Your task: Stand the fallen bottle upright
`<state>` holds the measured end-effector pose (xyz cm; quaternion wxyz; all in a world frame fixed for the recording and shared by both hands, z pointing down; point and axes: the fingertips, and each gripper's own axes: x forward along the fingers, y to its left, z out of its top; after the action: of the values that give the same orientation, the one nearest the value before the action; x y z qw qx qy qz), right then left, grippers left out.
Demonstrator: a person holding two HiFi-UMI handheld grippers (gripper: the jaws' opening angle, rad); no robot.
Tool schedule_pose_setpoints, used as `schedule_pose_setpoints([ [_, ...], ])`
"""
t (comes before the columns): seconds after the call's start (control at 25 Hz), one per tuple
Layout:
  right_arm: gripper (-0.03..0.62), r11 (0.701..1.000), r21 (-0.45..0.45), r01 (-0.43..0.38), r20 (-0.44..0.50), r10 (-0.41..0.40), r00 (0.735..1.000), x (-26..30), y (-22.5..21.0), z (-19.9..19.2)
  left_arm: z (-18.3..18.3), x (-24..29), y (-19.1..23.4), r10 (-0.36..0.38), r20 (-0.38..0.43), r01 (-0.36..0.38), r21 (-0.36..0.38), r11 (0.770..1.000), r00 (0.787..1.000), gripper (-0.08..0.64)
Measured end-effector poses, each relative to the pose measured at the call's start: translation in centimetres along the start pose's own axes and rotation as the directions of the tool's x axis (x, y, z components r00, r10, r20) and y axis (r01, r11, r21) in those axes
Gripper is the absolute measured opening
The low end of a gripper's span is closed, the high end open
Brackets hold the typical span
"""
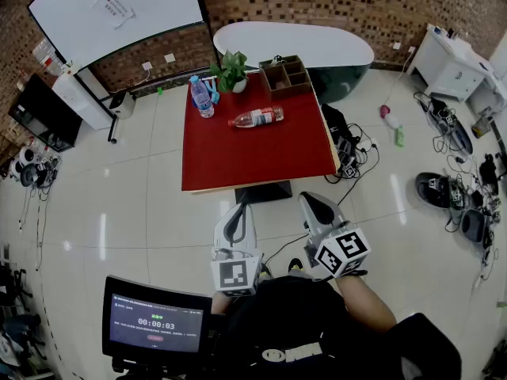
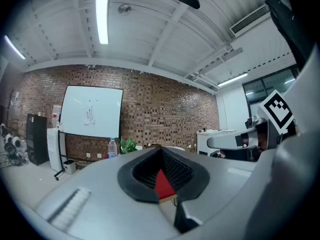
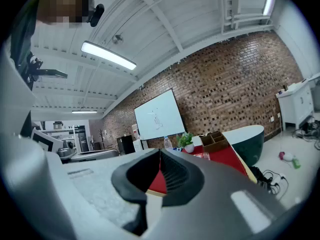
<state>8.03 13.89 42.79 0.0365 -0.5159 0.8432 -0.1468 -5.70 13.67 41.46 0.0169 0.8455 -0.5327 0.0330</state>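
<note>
The fallen bottle (image 1: pixel 256 118), clear with a red label, lies on its side toward the back of the red table (image 1: pixel 238 161); in the right gripper view the fallen bottle (image 3: pixel 205 155) shows small, past the jaws. A second bottle (image 1: pixel 202 97) with a blue label stands upright at the back left. Both grippers are held close to the person, well short of the table's near edge. My left gripper (image 1: pixel 240 209) and my right gripper (image 1: pixel 314 203) point level at the table. Each has its jaws shut with nothing between them.
A potted plant (image 1: pixel 230 70) and a wooden organizer (image 1: pixel 286 75) stand on the table's back edge. Behind it are a white curved counter (image 1: pixel 293 42) and a whiteboard (image 1: pixel 119 10). Cables and gear (image 1: pixel 451 188) litter the floor at right. A screen (image 1: pixel 154 323) sits at lower left.
</note>
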Motion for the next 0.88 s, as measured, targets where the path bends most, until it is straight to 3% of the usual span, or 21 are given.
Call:
schedule_pose_setpoints([
  [0.12,0.014,0.999,-0.013,-0.038,0.011,0.039,0.999,0.8,1.8,-0.2,-0.3,-0.4,1.4,-0.005,0.005,0.005,-0.012,1.0,1.0,0.008],
  [0.24,0.074,0.997,-0.032,-0.065,0.025,0.065,0.998,1.5,3.8,0.0,-0.4,-0.8,2.7,-0.019,0.007,0.02,-0.018,1.0,1.0,0.008],
  [0.4,0.149,0.998,0.006,-0.069,0.032,0.068,0.997,1.9,4.8,-0.3,-1.1,-1.0,3.6,-0.037,0.002,0.037,-0.026,0.999,0.999,0.008],
  [0.64,0.158,0.998,-0.006,-0.057,0.025,0.057,0.998,3.9,3.5,0.2,-1.0,0.5,4.5,-0.039,0.009,0.039,-0.019,0.999,0.999,0.008],
  [0.88,0.158,0.997,0.0,-0.072,0.013,0.072,0.997,8.0,-0.9,-0.1,-1.9,5.7,5.1,-0.017,0.003,0.017,0.007,1.0,1.0,0.008],
])
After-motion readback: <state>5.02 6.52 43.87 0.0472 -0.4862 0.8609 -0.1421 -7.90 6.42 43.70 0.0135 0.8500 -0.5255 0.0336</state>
